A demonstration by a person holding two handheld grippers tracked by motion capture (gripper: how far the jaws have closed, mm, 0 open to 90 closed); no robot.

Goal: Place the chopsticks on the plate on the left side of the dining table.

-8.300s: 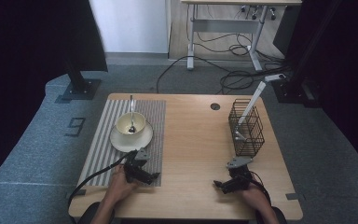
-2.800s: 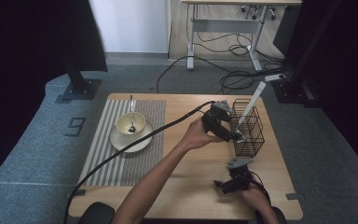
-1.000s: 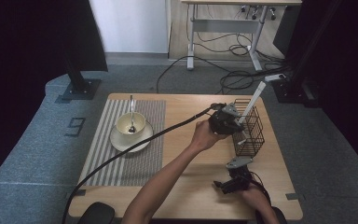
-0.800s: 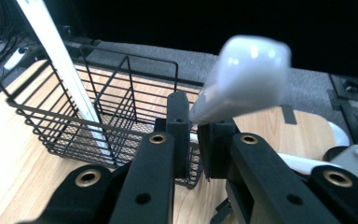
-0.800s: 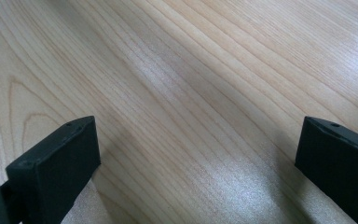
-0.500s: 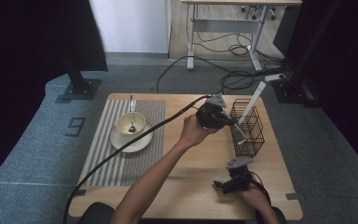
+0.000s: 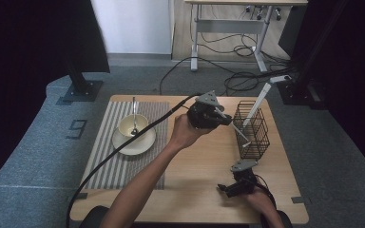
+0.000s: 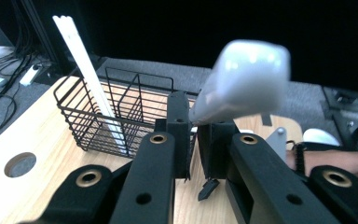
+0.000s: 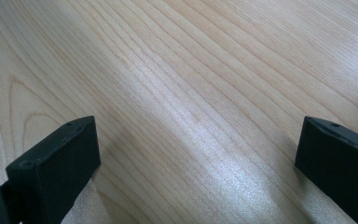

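My left gripper hangs above the table just left of a black wire basket, shut on a white utensil. The utensil slants down and right from the jaws, and its lower end lies at the basket's left side. In the left gripper view the utensil's broad white end stands blurred above the closed jaws, with the basket behind. A long white stick leans in the basket. My right gripper rests on the table near the front edge, open over bare wood.
A striped placemat at the left carries a white saucer and a cream bowl with a metal spoon in it. The left gripper's cable crosses the mat. A round hole sits in the tabletop near the basket.
My left gripper has moved left and up, away from the basket, carrying the white utensil with it. The right gripper has stayed in place.
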